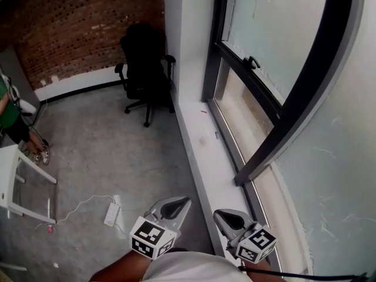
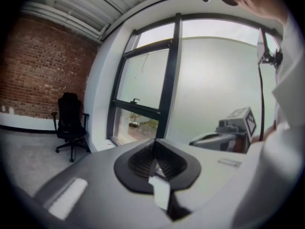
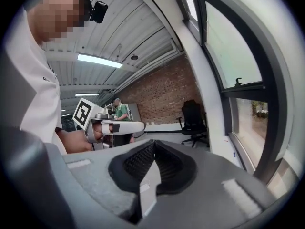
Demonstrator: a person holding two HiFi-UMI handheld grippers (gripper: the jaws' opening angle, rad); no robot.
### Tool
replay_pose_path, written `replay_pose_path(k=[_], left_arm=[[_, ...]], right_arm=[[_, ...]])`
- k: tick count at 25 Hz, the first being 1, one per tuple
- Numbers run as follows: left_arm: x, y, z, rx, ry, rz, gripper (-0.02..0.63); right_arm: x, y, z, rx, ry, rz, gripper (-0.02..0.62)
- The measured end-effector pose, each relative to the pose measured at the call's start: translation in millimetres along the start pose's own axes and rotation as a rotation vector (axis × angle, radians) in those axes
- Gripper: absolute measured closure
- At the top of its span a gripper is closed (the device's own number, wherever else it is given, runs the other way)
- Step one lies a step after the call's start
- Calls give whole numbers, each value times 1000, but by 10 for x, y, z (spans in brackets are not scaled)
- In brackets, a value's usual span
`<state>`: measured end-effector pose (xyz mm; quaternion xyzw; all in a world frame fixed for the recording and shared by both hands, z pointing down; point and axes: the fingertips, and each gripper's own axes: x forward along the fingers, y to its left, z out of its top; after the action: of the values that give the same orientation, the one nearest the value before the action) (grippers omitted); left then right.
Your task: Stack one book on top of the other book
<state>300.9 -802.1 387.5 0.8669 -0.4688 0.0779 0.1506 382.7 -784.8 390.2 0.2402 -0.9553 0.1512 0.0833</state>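
My left tongs (image 2: 154,146) and right tongs (image 3: 152,146) are both pressed fully together. Their ribbed black pads meet along one seam, and nothing is caught between them. In the head view they sit side by side at bottom centre, each carrying its white cube of square markers, pointing up the frame along the white painted window sill (image 1: 202,151).

I cannot find the two books in any view, so as far as I can judge the stacking has not begun.

What worries me is the right half of the frame, just ahead of the jaws. The hard sill and the dark metal-framed window (image 1: 267,104) fill it, and a careless swing could knock the grey plastic shells against them. At lower left a white power strip (image 1: 111,214) and its thin cable lie loose on the rough grey concrete floor (image 1: 117,151), a snag underfoot. A black wheeled office chair (image 1: 145,69) stands at upper centre before the red brick wall (image 1: 76,22). Shut jaws cannot take a book, so I would have to open them first. Smooth covers may also slip off the pads.
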Motion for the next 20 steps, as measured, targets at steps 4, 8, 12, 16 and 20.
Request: replay_pose_path(k=[4,8,12,16,20], left_arm=[[-366,556,-66,-40,-19,116,601],[-760,965,-89,-57,-40,223,600],[-1155,1206,-181,-87,-44,329,601],[-1544,1376,-327,-149,-60,479,600],[-1882,1514,-446,-213,-83,642,600]], right_arm=[[552,204,90,-41,26,99,594],[1095,504,149,-68,43,222,594],[1552,906,150,-90,79,381,594],[1887,1242,131,-117,125,545,594],[2190,1548,86,-131,171,718,594]])
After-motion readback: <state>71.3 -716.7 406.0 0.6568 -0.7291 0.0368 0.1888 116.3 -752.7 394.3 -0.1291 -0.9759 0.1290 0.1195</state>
